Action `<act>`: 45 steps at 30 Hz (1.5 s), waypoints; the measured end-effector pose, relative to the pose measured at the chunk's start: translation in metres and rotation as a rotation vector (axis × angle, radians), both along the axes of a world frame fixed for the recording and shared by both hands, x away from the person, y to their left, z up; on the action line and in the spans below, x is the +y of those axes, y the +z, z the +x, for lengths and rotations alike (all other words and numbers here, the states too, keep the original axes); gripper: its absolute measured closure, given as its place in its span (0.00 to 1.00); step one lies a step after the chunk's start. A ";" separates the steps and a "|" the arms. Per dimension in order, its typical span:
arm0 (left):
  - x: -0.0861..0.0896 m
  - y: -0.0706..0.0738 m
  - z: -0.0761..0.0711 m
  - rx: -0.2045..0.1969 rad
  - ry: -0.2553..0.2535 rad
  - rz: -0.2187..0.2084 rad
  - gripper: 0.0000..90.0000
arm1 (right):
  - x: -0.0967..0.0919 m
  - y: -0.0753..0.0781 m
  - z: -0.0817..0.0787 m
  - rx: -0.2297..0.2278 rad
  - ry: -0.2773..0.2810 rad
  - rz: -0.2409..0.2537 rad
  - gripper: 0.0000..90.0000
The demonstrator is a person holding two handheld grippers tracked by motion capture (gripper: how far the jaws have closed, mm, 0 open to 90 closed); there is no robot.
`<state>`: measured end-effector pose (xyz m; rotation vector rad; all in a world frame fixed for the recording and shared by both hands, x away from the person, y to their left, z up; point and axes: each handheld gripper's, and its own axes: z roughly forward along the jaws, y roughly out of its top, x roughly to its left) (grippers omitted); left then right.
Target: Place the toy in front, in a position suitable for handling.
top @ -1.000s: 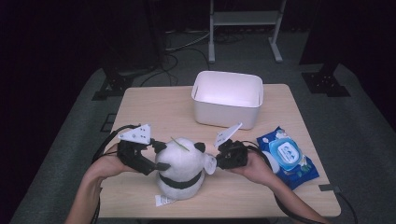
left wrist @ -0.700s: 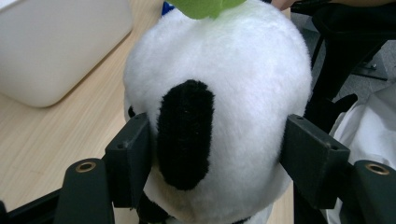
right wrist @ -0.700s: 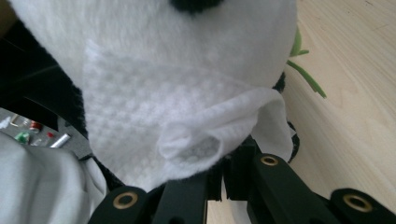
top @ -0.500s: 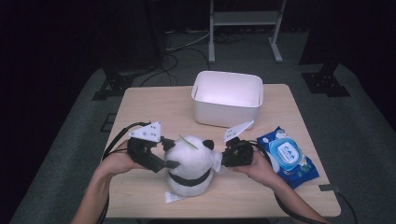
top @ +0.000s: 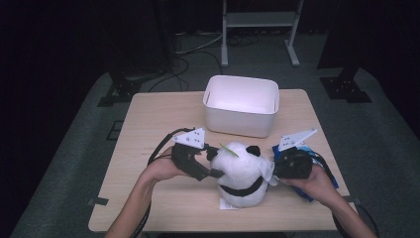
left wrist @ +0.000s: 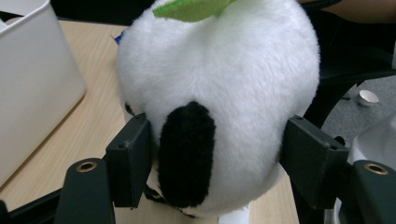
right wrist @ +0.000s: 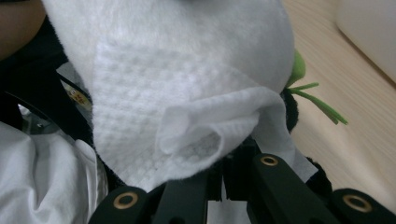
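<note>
One plush panda (top: 243, 173), one white wipe (right wrist: 187, 116), one white bin (top: 241, 104), two grippers.

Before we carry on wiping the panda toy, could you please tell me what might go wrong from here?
1. The left tool only brackets the round plush panda head; the soft fur could slip out under wiping pressure.
2. The white wipe is bunched in the right tool, so it may drag or pull free.
3. The panda stands near the table front edge; a push might tip it over.
</note>
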<state>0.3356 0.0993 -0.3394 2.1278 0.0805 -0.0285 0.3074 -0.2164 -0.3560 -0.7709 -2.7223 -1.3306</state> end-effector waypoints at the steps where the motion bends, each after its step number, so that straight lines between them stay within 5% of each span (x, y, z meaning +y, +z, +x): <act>1: 0.000 -0.001 0.001 -0.003 -0.005 0.002 0.33 | -0.001 0.001 -0.001 -0.003 -0.001 -0.004 0.97; 7: 0.012 -0.009 0.002 0.017 0.023 0.003 0.33 | 0.008 0.012 -0.002 -0.023 0.015 -0.057 0.97; 16: 0.065 -0.032 -0.001 0.057 0.142 0.074 0.30 | 0.070 0.021 0.012 -0.085 0.090 -0.182 0.97; 19: 0.082 -0.038 -0.003 0.065 0.184 0.116 0.28 | 0.097 0.022 0.017 -0.109 0.111 -0.231 0.97; 21: 0.101 -0.044 -0.003 0.055 0.245 0.199 0.27 | 0.112 0.021 0.019 -0.122 0.125 -0.250 0.97; 28: 0.124 -0.046 -0.010 0.063 0.263 0.250 0.27 | 0.146 0.015 0.023 -0.138 0.165 -0.284 0.97; 34: 0.121 -0.037 -0.016 0.048 0.237 0.268 0.25 | 0.164 0.011 0.019 -0.139 0.208 -0.290 0.97; 45: 0.073 -0.015 -0.019 -0.047 0.162 0.353 0.22 | 0.189 0.007 0.012 -0.182 0.256 -0.314 0.96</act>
